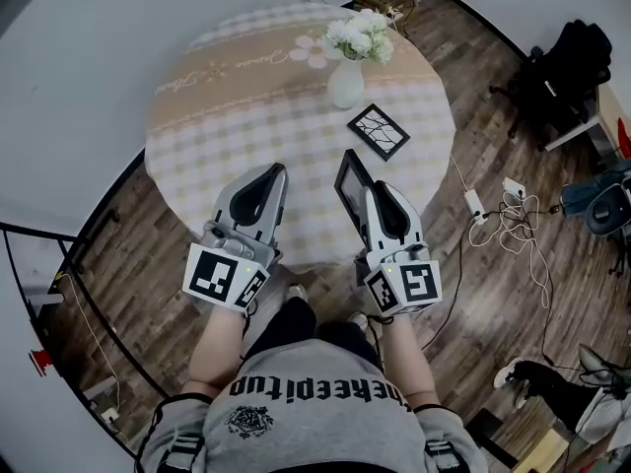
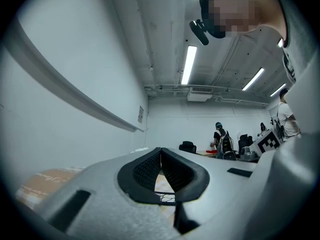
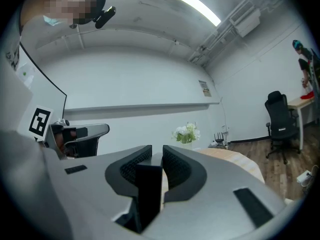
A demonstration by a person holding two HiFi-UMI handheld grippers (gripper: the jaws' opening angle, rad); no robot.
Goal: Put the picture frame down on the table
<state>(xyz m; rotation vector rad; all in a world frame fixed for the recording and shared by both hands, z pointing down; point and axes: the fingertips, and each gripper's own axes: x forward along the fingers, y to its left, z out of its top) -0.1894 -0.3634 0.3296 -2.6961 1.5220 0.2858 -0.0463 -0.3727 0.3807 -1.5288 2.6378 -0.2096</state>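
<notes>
a: where the two grey jaws meet, what does the right gripper (image 1: 373, 193) (image 3: 157, 151) have?

b: it is clamped on the black rectangular picture frame (image 1: 350, 177) (image 3: 147, 194). in the right gripper view a dark slab fills the gap between the ribbed pads, which press on it from both sides.

a: and the left gripper (image 1: 276, 170) (image 2: 161, 151)?

b: its jaws are together at the tips, with nothing between them. only a sliver of checked cloth shows through the loop behind the tips.

a: so where is the frame exactly?

b: held upright on its edge over the near rim of the round table with the beige checked cloth (image 1: 227, 116) (image 3: 235, 159), to the right of the left gripper. i can't tell whether its lower edge touches the cloth.

a: what lies further out?

b: beyond the held frame, a second black frame with a cracked-line pattern (image 1: 379, 131) lies flat on the cloth. just behind that stands a white ceramic vase (image 1: 345, 85) with a bunch of white flowers (image 1: 360, 35) (image 3: 187, 132).

a: and off the table?

b: dark wooden plank floor (image 1: 493, 294), with a white power strip and tangled white cables (image 1: 475, 205) to the right.
</notes>
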